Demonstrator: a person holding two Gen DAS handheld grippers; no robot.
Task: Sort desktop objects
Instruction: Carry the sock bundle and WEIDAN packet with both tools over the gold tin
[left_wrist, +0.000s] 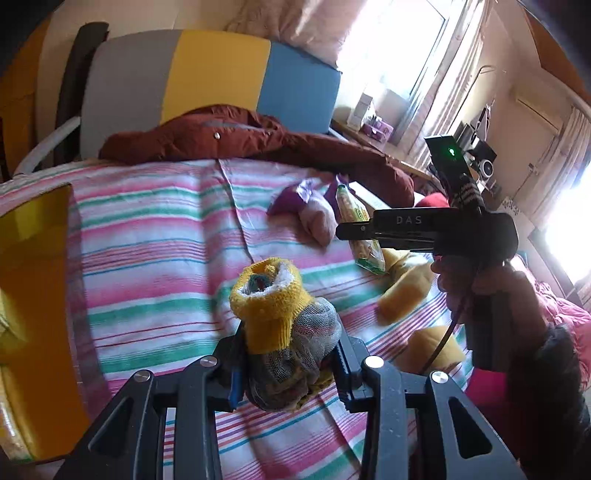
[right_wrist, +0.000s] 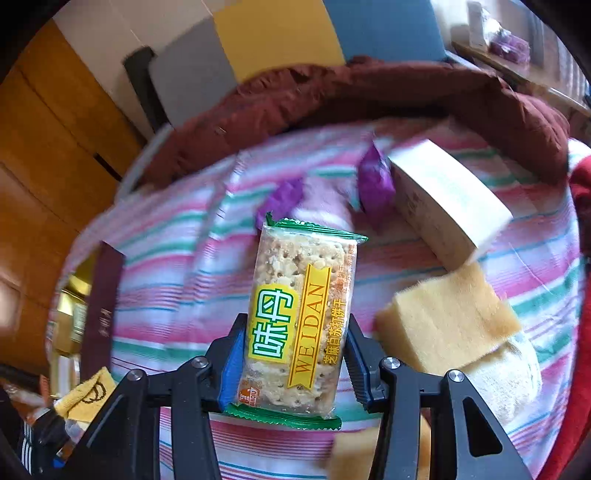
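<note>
Left wrist view: my left claw (left_wrist: 290, 373) angles down over the striped bedspread (left_wrist: 155, 236), clamped on a rolled sock bundle (left_wrist: 284, 332) lifted clear; the right hand (left_wrist: 476, 291) grips its handle alongside.

Right wrist view: my right claw (right_wrist: 293, 363) tilts downward, pads squeezing a cracker packet (right_wrist: 303, 325) above the bedspread, yellow sponges (right_wrist: 447, 317) beside it.

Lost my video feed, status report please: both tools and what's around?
Left tool shut on sock bundle. Right tool shut on cracker pack. Yellow sponges, white box, purple packets on striped cloth. Nothing blocking.
</note>
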